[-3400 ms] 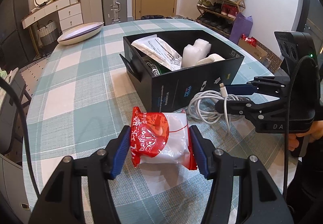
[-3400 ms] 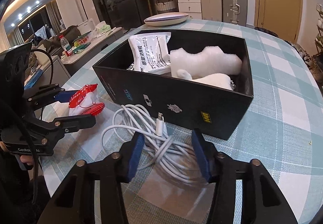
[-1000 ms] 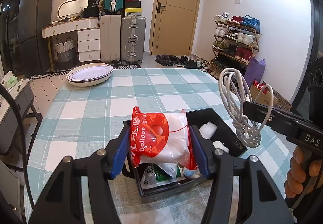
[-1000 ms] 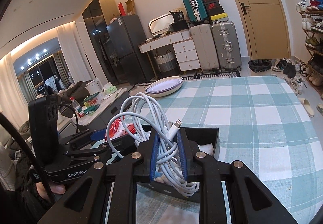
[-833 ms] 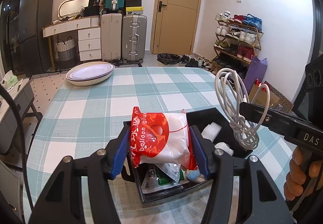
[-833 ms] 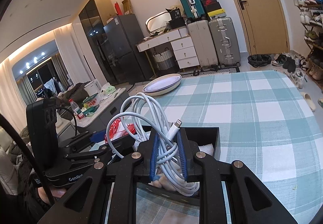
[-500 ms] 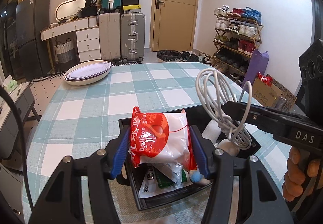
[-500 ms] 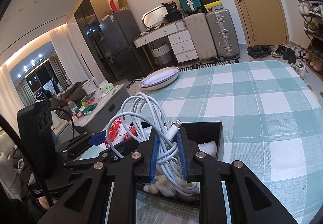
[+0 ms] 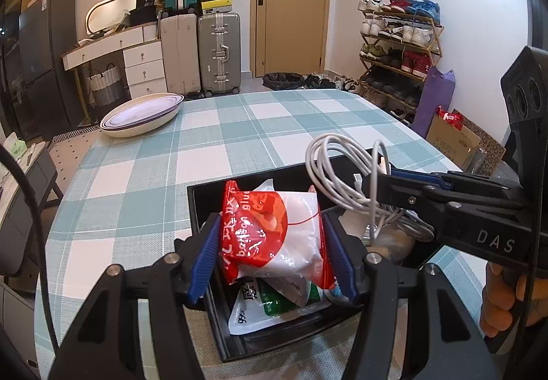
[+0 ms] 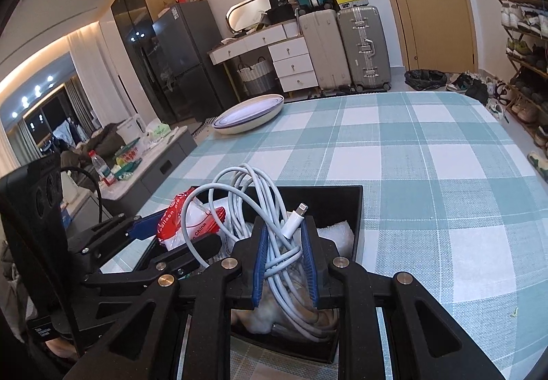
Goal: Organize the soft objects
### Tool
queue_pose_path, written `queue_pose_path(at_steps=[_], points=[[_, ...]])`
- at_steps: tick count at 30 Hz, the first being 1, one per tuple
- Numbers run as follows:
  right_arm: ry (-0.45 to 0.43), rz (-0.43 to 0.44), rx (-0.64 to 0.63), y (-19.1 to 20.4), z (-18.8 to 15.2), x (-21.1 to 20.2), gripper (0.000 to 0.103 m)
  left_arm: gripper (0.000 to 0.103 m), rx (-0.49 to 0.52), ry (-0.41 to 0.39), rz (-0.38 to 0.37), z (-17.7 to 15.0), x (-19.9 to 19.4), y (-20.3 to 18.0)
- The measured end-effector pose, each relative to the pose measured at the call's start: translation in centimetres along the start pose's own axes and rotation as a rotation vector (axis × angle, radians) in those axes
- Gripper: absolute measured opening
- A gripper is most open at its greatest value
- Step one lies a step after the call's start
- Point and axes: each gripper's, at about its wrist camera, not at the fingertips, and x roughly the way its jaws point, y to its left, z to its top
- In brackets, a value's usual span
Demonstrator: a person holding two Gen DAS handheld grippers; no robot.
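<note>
My left gripper (image 9: 274, 253) is shut on a red and white balloon glue packet (image 9: 270, 236) and holds it above the left part of a black box (image 9: 198, 195). My right gripper (image 10: 284, 263) is shut on a coiled white charging cable (image 10: 246, 198) and holds it above the right part of the same box (image 10: 356, 208). The cable also shows in the left wrist view (image 9: 342, 174), and the packet in the right wrist view (image 10: 185, 219). Inside the box lie a white and green pouch (image 9: 274, 304) and white soft items (image 10: 335, 232).
The box stands on a table with a teal and white checked cloth (image 9: 212, 140). A shallow white bowl (image 9: 140, 114) sits at the table's far left. Suitcases (image 9: 215, 51), a dresser and a shoe rack (image 9: 397, 44) stand beyond the table.
Both grippers lifted their items off the table and carried them over the box. In the last second both have sunk lower toward the box.
</note>
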Motion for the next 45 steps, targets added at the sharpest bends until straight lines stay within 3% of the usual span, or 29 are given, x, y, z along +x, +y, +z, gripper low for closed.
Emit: queue_pose_path(at_steps=[5, 6, 7, 10, 13, 14, 34, 45], points=[[0.006, -0.001, -0.033, 0.4, 0.0, -0.5, 0.026, 0.071, -0.006, -0.004, -0.012, 0.1, -0.7, 0.1], [-0.003, 0.001, -0.036, 0.4, -0.1, -0.8, 0.032, 0.073, -0.005, -0.01, -0.013, 0.1, -0.9, 0.1], [-0.022, 0.003, -0.04, 0.3, -0.1, -1.5, 0.047, 0.077, -0.002, -0.023, -0.006, 0.1, -1.4, 0.2], [-0.056, 0.001, -0.066, 0.4, -0.2, -2.9, 0.064, 0.086, -0.006, -0.043, 0.007, 0.0, -2.4, 0.4], [-0.062, -0.008, -0.087, 0.6, -0.6, -4.2, 0.094, 0.099, -0.032, -0.064, 0.009, -0.2, -3.5, 1.0], [-0.063, -0.012, -0.09, 0.7, -0.8, -4.6, 0.1, 0.101, -0.037, -0.075, 0.01, -0.3, -3.8, 1.1], [-0.253, 0.002, -0.191, 3.6, -5.6, -10.1, 0.103, 0.103, -0.089, -0.149, 0.016, -4.1, -7.9, 1.5], [-0.263, -0.023, -0.205, 3.4, -7.0, -10.3, 0.103, 0.103, -0.064, -0.2, 0.06, -5.5, -8.1, 0.8]])
